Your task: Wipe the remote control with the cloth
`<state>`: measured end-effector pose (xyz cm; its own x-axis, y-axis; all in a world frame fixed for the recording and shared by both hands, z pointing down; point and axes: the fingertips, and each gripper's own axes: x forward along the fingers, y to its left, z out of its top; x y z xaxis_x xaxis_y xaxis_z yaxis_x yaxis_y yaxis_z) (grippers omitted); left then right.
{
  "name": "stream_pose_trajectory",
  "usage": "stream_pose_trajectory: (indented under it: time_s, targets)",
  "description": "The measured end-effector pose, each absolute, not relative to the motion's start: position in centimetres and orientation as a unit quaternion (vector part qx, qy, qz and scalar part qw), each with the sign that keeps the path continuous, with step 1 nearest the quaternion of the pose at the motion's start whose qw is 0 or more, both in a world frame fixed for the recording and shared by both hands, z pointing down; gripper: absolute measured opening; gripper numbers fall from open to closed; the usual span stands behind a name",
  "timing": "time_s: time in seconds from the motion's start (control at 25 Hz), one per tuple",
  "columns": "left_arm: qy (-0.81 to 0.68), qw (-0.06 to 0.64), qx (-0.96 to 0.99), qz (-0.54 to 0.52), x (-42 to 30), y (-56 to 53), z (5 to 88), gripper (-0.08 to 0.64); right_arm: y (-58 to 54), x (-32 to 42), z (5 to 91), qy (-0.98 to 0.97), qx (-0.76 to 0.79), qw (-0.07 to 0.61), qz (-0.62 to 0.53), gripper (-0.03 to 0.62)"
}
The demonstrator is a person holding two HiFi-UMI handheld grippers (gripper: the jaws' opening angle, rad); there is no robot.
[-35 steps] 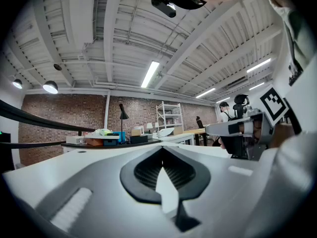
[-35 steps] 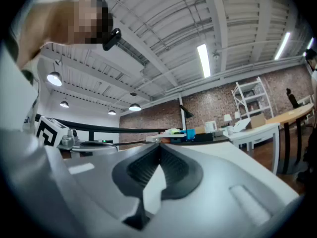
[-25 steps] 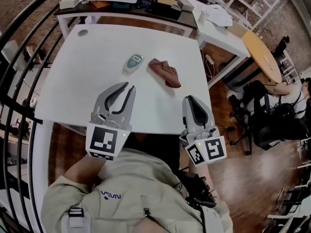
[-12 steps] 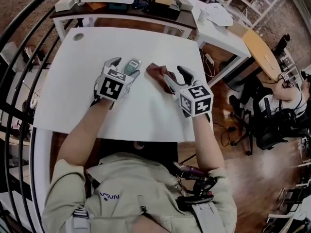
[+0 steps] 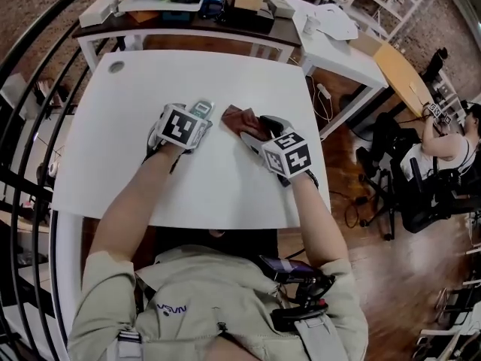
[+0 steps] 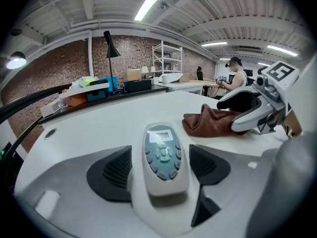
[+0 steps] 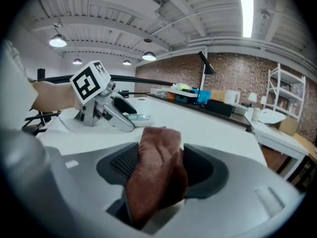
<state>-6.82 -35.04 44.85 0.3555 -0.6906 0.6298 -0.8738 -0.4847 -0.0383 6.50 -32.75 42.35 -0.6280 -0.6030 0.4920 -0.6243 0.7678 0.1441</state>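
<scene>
A small grey-white remote control (image 5: 201, 109) with a green screen lies on the white table (image 5: 150, 179). My left gripper (image 5: 197, 113) has just been opening its jaws. The remote (image 6: 161, 157) now lies between the pads, with a gap on each side. Just right of it lies a crumpled brown cloth (image 5: 239, 117). My right gripper (image 5: 255, 126) has also just been opening, and the cloth (image 7: 157, 172) bunches up between its wide-set jaws. From the right gripper view, the left gripper (image 7: 111, 110) and the remote (image 7: 136, 116) show ahead on the left.
A dark desk (image 5: 188, 17) with boxes and a blue bin stands behind the table. A white side table (image 5: 338, 43) is at the back right and a black railing (image 5: 30, 126) on the left. A person (image 5: 443, 141) sits far right. A cable hole (image 5: 115, 67) marks the table's far left corner.
Both grippers moved from the table's near edge forward and down to the remote and the cloth. Their jaws, shut before, now stand wide apart.
</scene>
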Motion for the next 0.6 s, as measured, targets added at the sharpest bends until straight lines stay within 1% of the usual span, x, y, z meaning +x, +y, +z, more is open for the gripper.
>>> stream_pose_trajectory:
  time_s: [0.12, 0.16, 0.24, 0.32, 0.36, 0.4, 0.44, 0.48, 0.6]
  targets:
    - [-0.475, 0.176, 0.808, 0.302, -6.8, -35.2, 45.0, 0.354, -32.7, 6.3, 42.9, -0.902, 0.331, 0.277, 0.029, 0.276]
    - [-0.468, 0.19, 0.807, 0.306, -6.8, -35.3, 45.1, 0.365, -32.8, 6.2, 43.1, -0.901, 0.326, 0.282, 0.039, 0.276]
    - [-0.453, 0.218, 0.806, 0.313, -6.9, -35.4, 45.4, 0.362, -33.0, 6.1, 43.5, -0.901, 0.32, 0.288, 0.063, 0.284]
    - [-0.448, 0.216, 0.808, 0.316, -6.9, -35.4, 45.4, 0.351, -33.1, 6.1, 43.9, -0.898, 0.321, 0.294, 0.072, 0.29]
    - [-0.448, 0.208, 0.81, 0.316, -6.8, -35.4, 45.3, 0.33, -33.1, 6.1, 44.0, -0.895, 0.324, 0.299, 0.07, 0.287]
    - [-0.448, 0.198, 0.812, 0.316, -6.7, -35.3, 45.2, 0.29, -33.1, 6.2, 44.1, -0.892, 0.327, 0.304, 0.067, 0.266]
    - [-0.45, 0.19, 0.814, 0.315, -6.7, -35.2, 45.1, 0.287, -33.0, 6.3, 44.0, -0.891, 0.33, 0.306, 0.064, 0.22]
    - [-0.453, 0.183, 0.814, 0.314, -6.7, -35.2, 45.0, 0.285, -32.9, 6.4, 43.8, -0.891, 0.333, 0.303, 0.062, 0.142]
    - [-0.459, 0.168, 0.815, 0.31, -6.7, -34.9, 44.9, 0.284, -32.7, 6.9, 42.8, -0.891, 0.349, 0.284, 0.053, 0.083]
